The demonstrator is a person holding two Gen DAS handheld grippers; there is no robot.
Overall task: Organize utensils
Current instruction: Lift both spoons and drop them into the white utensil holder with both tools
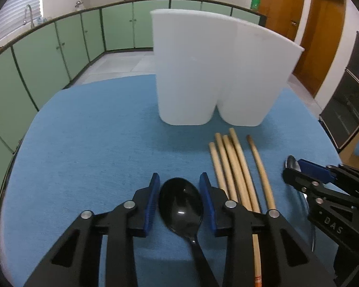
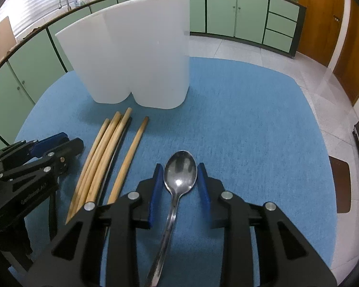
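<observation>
While both tongs stand wide open, gripping nothing, a glossy black plastic spoon [image 1: 180, 202] lies between the left tongs [image 1: 179, 186], low centre. A shiny steel spoon [image 2: 179, 174] lies between the right tongs [image 2: 180, 177], wooden chopsticks [image 2: 107, 150] to their left.

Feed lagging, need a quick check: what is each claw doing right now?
Left claw: open, fingers on either side of the black spoon, not gripping.
Right claw: open, fingers on either side of the metal spoon, not gripping.
</observation>
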